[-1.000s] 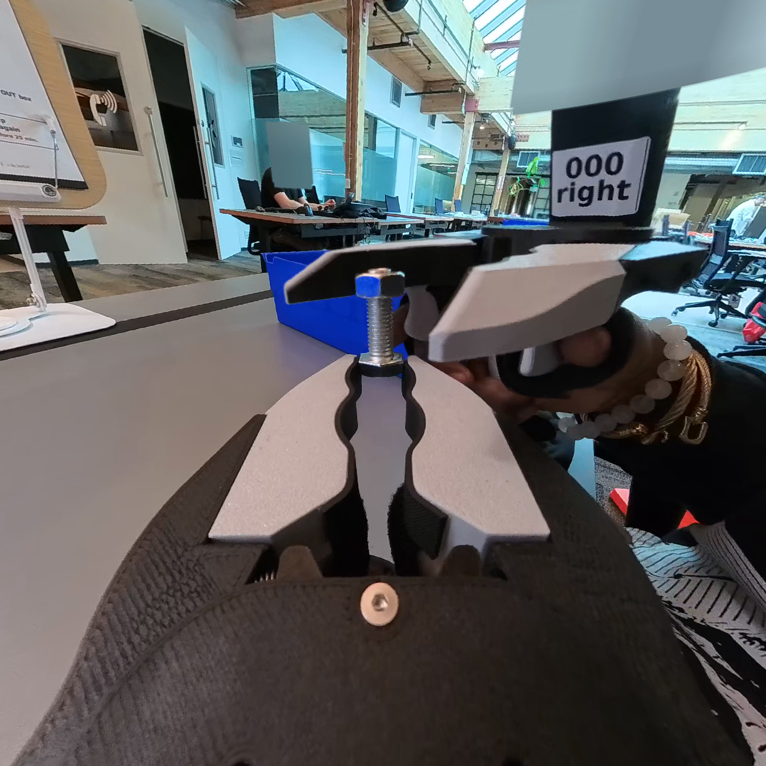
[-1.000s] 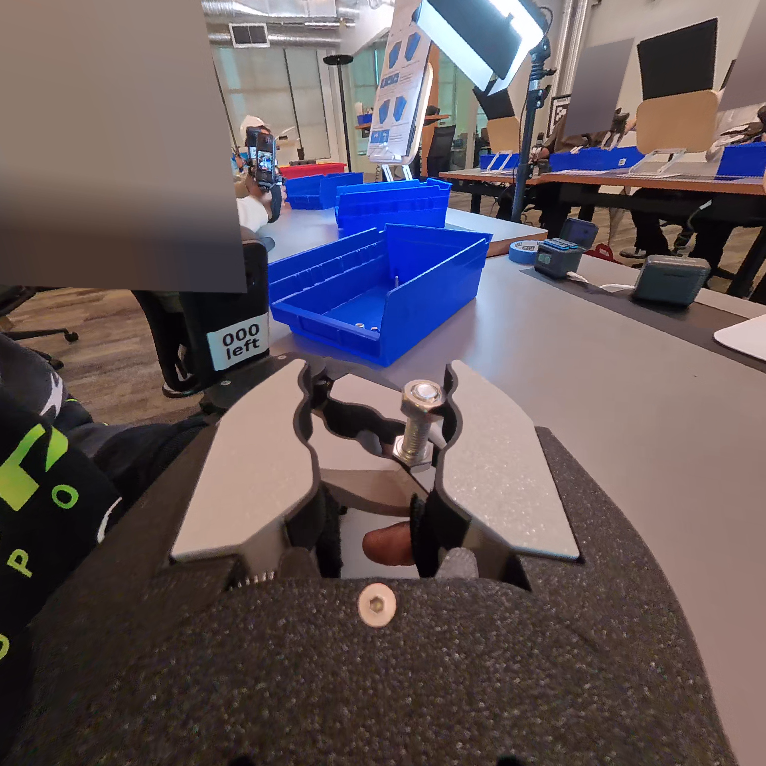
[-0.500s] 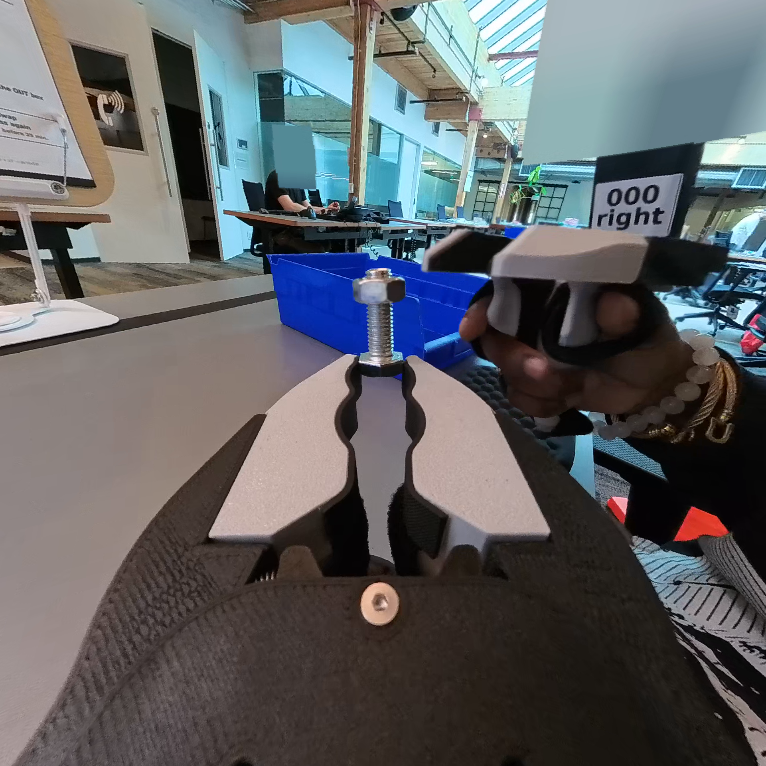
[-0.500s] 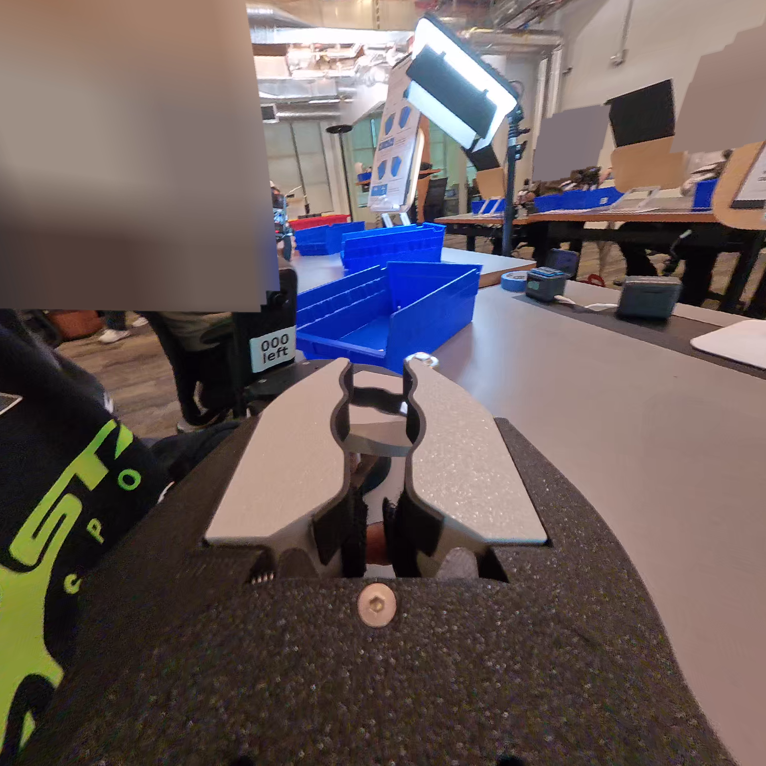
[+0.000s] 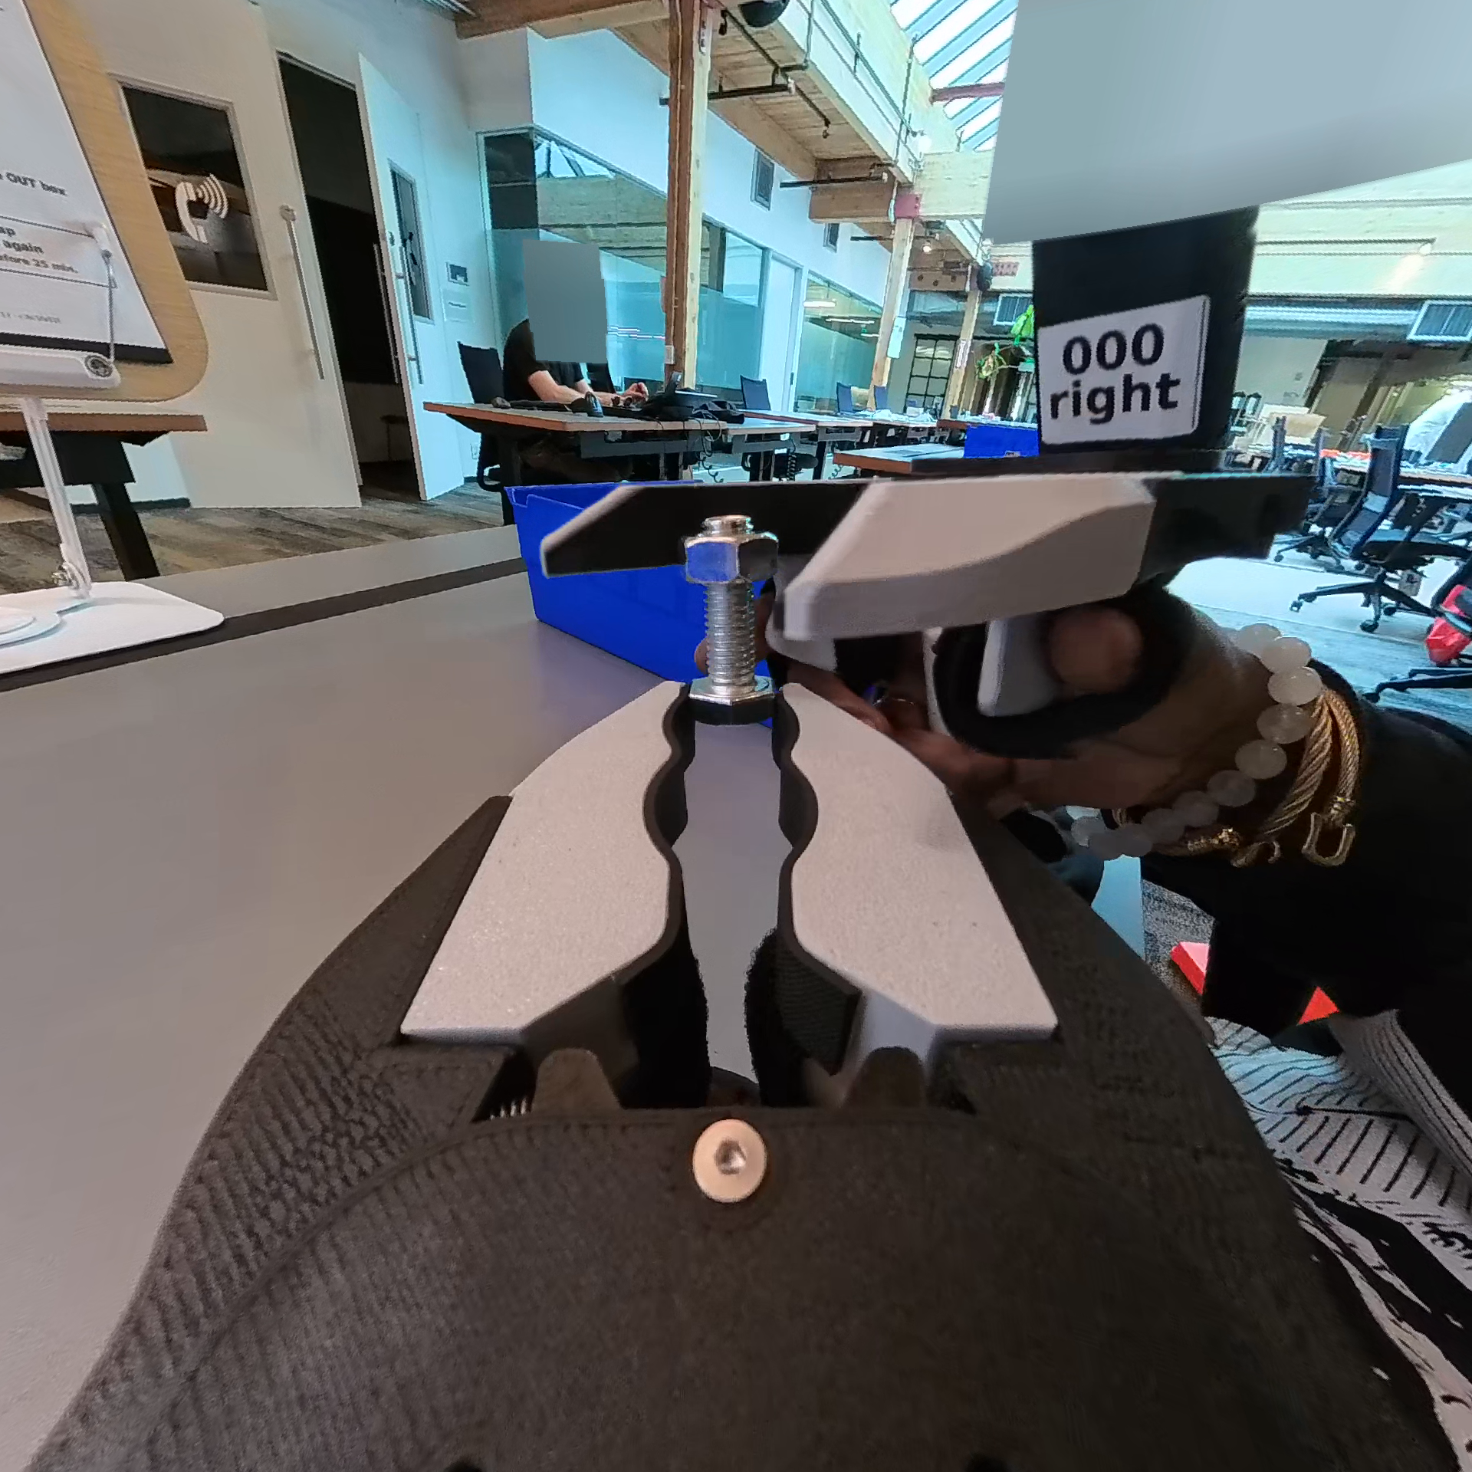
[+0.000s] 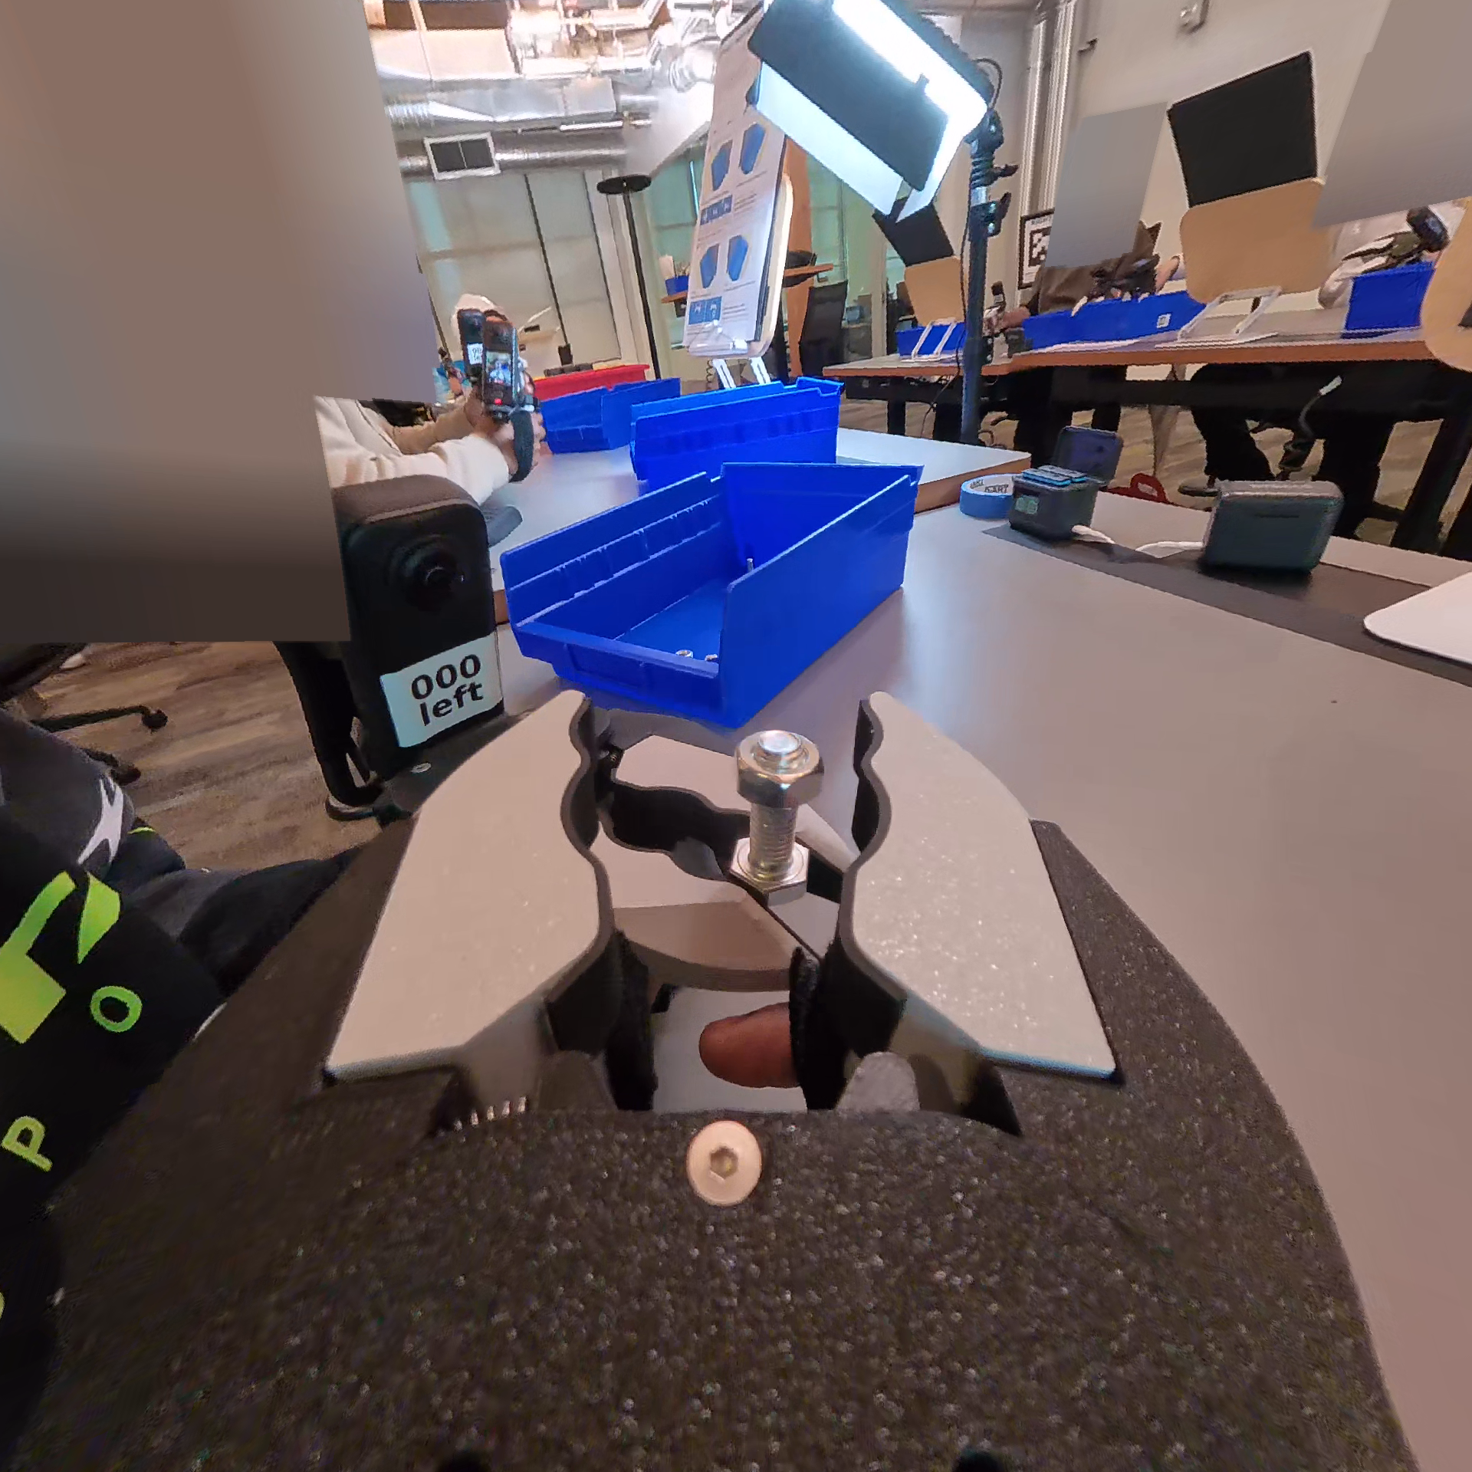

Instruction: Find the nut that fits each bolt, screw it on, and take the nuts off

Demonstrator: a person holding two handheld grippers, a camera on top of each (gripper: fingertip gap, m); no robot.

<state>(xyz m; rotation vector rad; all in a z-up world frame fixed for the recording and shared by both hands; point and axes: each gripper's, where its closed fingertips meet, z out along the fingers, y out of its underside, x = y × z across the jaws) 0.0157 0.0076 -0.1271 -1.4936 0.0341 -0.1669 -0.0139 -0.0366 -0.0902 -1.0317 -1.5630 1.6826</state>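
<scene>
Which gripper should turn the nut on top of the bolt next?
Probably the right gripper. Its fingers are open around the nut, not touching it. The left gripper is busy clamping the bolt by its head, holding it upright.

small metal bits (image 6: 694, 655) in blue bin (image 6: 804, 605) too small to tell, bolt (image 5: 729, 637) head underside hidden between left gripper (image 5: 729, 705) fingertips

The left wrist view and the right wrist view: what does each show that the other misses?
Only the left wrist view shows the left tongs clamped on the bolt head from both sides, and a wrist with bead bracelets. Only the right wrist view shows inside the blue bin, a lamp, and the right tongs open, their fingers apart from the nut. Both show the upright bolt, the nut on top, the bin and the grey table.
</scene>
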